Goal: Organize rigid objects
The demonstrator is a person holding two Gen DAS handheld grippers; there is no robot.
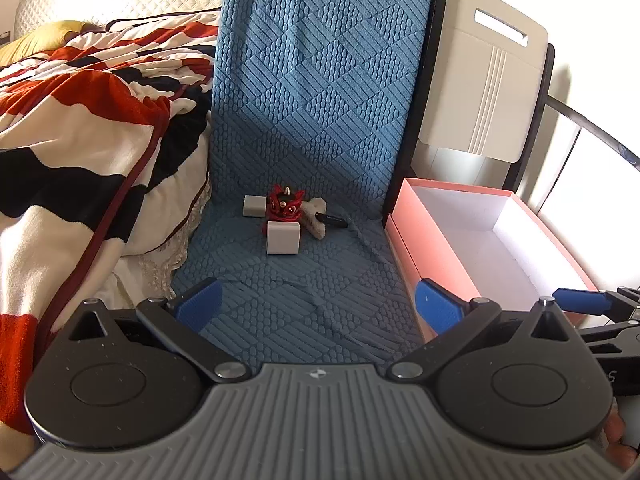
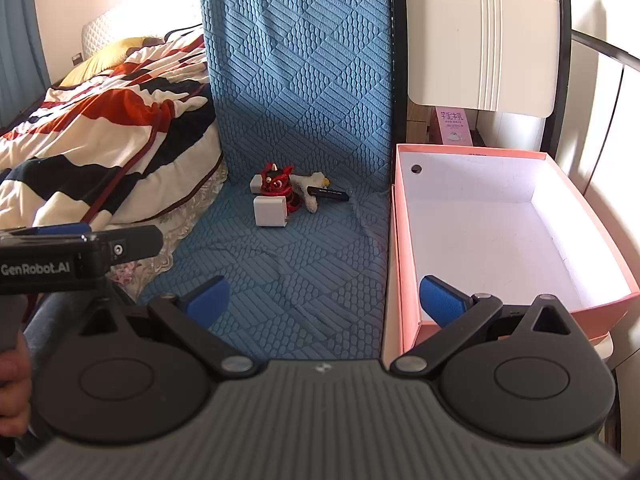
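A small heap lies at the back of a blue textured mat [image 1: 304, 280]: a white cube charger [image 1: 283, 238], a second white block [image 1: 254, 205], a red lion toy [image 1: 285, 205], a cream plush toy [image 1: 316, 216] and a black stick [image 1: 333, 221]. The same heap shows in the right wrist view, with the charger [image 2: 270, 210], the lion toy [image 2: 277, 184] and the black stick [image 2: 327, 193]. An empty pink box [image 1: 416, 236] with a white inside stands to the right of the mat [image 2: 404, 240]. My left gripper [image 1: 318, 304] and my right gripper [image 2: 324, 298] are open, empty, well short of the heap.
A bed with a red, white and black blanket [image 1: 80, 128] borders the mat on the left. A white panel [image 1: 480, 80] on a dark frame stands behind the box. The left gripper's body [image 2: 60, 256] shows at the left of the right wrist view.
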